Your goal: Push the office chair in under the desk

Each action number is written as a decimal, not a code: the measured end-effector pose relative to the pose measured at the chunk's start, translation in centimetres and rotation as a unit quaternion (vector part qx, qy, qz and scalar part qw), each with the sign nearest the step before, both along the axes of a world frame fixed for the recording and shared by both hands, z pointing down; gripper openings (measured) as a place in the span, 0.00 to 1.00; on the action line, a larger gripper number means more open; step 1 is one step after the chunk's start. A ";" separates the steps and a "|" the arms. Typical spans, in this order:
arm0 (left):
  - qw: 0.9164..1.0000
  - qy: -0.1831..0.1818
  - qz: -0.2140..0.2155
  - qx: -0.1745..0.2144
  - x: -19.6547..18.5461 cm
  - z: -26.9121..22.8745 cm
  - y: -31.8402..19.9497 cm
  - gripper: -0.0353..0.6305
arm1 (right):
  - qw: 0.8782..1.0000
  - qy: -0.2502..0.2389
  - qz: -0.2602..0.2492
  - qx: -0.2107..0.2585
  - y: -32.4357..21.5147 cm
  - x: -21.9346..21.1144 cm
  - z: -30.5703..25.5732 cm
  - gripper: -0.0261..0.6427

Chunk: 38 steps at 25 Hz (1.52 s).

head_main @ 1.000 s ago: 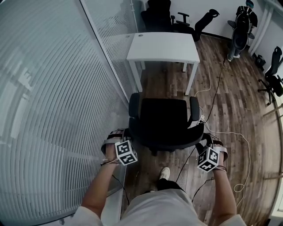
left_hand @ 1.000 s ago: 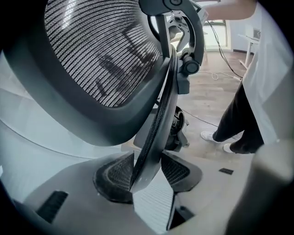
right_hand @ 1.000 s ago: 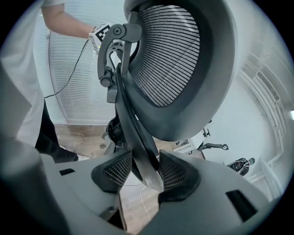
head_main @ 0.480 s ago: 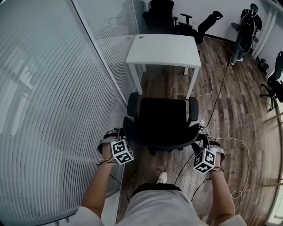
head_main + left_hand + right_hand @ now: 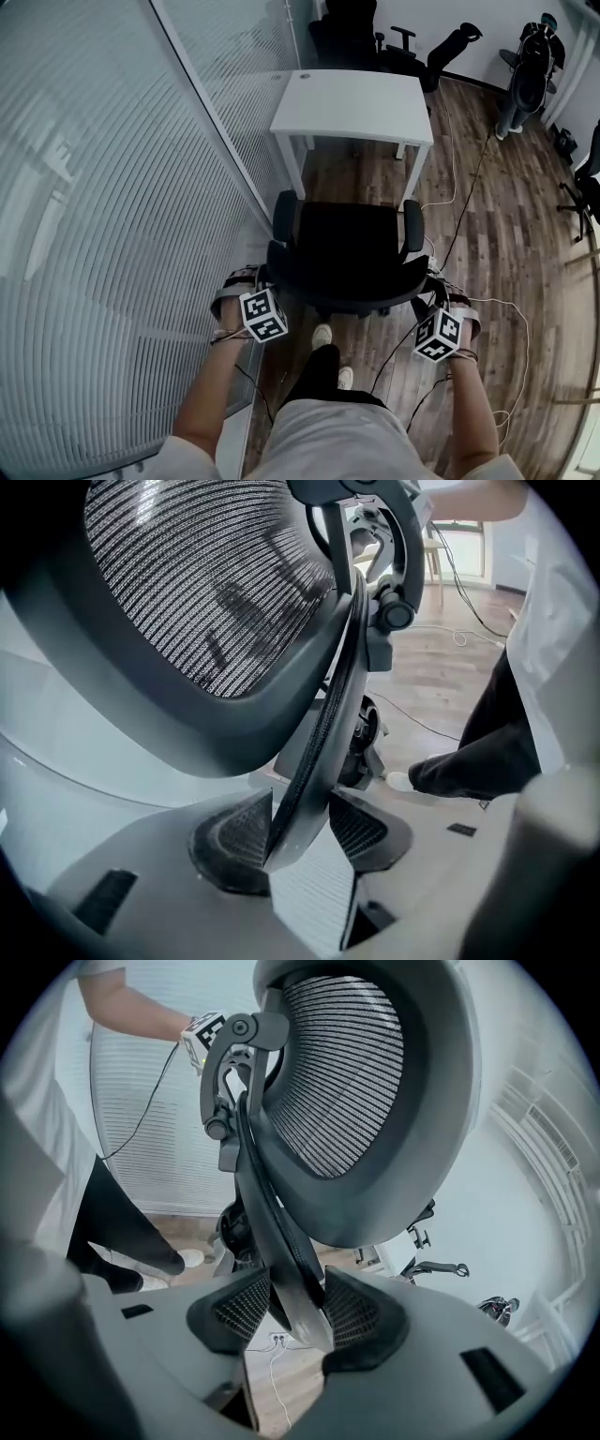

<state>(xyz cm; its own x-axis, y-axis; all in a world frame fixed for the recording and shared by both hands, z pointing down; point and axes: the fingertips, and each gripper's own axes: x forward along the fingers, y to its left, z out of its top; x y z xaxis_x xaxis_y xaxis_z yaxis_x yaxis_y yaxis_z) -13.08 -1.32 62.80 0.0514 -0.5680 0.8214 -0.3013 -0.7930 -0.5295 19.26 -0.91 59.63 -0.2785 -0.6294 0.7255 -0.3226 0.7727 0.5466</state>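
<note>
— Wood-plank floor (image 5: 487, 234) on the right, a ribbed glass partition (image 5: 112, 234) all down the left, and the white surface (image 5: 352, 103) tucked against that partition at the far end. Where's the office chair (image 5: 347, 248)?

— Out in the open, square in front of the surface with its seat facing it. Its armrests reach about as far as the near legs. None of the seat is beneath the top.

— And the hold?

— One gripper on each side of the backrest. The left gripper (image 5: 300, 822) has its fingers (image 5: 239, 832) closed down to a narrow slot, and the dark rim of the backrest (image 5: 323, 714) is pinched in it. The right gripper (image 5: 298, 1312) does the same on the other edge, with its ribbed fingers (image 5: 352, 1316) pressed against the frame on both faces. Above each one you see the mesh (image 5: 206, 583).

— So how far along would you call it?

— The grip and the line-up look done. The chair seems centred between the legs, though the armrests look close to them on both sides. I'd say the real travel is left to do: roll it forward until the seat goes under the top.

— Anything else?

— A light shoe (image 5: 322, 335) is planted just behind the chair base, so the person stands close behind it. I can't make out the casters from above.
</note>
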 end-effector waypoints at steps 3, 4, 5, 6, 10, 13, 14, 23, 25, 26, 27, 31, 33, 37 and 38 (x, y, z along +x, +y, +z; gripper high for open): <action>1.000 0.000 -0.002 0.000 -0.2 -0.1 -1.2 0.36 | 1.000 -0.002 0.000 0.004 -1.2 -0.1 -0.1 0.33; 1.000 -0.003 -0.004 -0.003 -0.4 0.0 -1.7 0.36 | 1.000 -0.002 -0.001 0.004 -1.7 -0.2 -0.1 0.33; 1.000 -0.006 -0.006 -0.006 -0.5 0.1 -2.1 0.36 | 1.000 -0.002 -0.002 0.002 -2.1 -0.3 -0.2 0.33; 1.000 -0.009 -0.007 -0.009 -0.6 0.2 -2.5 0.36 | 1.000 -0.002 -0.003 0.001 -2.5 -0.3 -0.1 0.33; 1.000 -0.010 -0.002 -0.009 -0.4 0.2 -3.9 0.36 | 1.000 0.001 -0.001 0.000 -3.9 -0.2 -0.2 0.33; 1.000 -0.007 0.002 -0.009 -0.5 0.1 -5.4 0.36 | 1.000 0.003 0.004 0.000 -5.4 -0.3 -0.4 0.33; 1.000 -0.007 0.003 -0.009 -0.6 -0.1 -6.0 0.36 | 1.000 0.004 0.004 -0.001 -5.9 -0.3 -0.5 0.33; 1.000 -0.004 0.023 -0.006 -0.8 -0.5 -10.5 0.36 | 1.000 0.007 0.009 -0.001 -9.9 -0.7 -0.6 0.33; 1.000 -0.003 0.028 -0.006 -0.9 -0.4 -11.5 0.36 | 1.000 0.009 0.014 -0.005 -10.8 -0.7 -0.5 0.33; 1.000 -0.003 0.031 -0.005 -0.8 -0.4 -12.0 0.36 | 1.000 0.010 0.017 -0.006 -11.3 -0.7 -0.5 0.33; 0.999 -0.002 0.033 -0.005 -0.7 -0.4 -12.5 0.36 | 1.000 0.010 0.021 -0.006 -11.7 -0.6 -0.5 0.33; 0.999 0.000 0.040 -0.005 -0.6 -0.7 -14.6 0.36 | 0.999 0.013 0.032 -0.007 -13.4 -0.5 -0.7 0.33; 0.999 0.000 0.042 -0.005 -0.9 -0.9 -15.8 0.36 | 0.999 0.015 0.036 -0.009 -14.6 -0.9 -0.9 0.33; 0.999 0.002 0.046 -0.005 -1.2 -0.5 -17.7 0.36 | 0.999 0.019 0.042 -0.010 -16.3 -1.2 -0.5 0.33; 0.999 0.002 0.048 -0.005 -1.2 -0.4 -18.0 0.36 | 0.999 0.021 0.043 -0.011 -16.6 -1.2 -0.4 0.33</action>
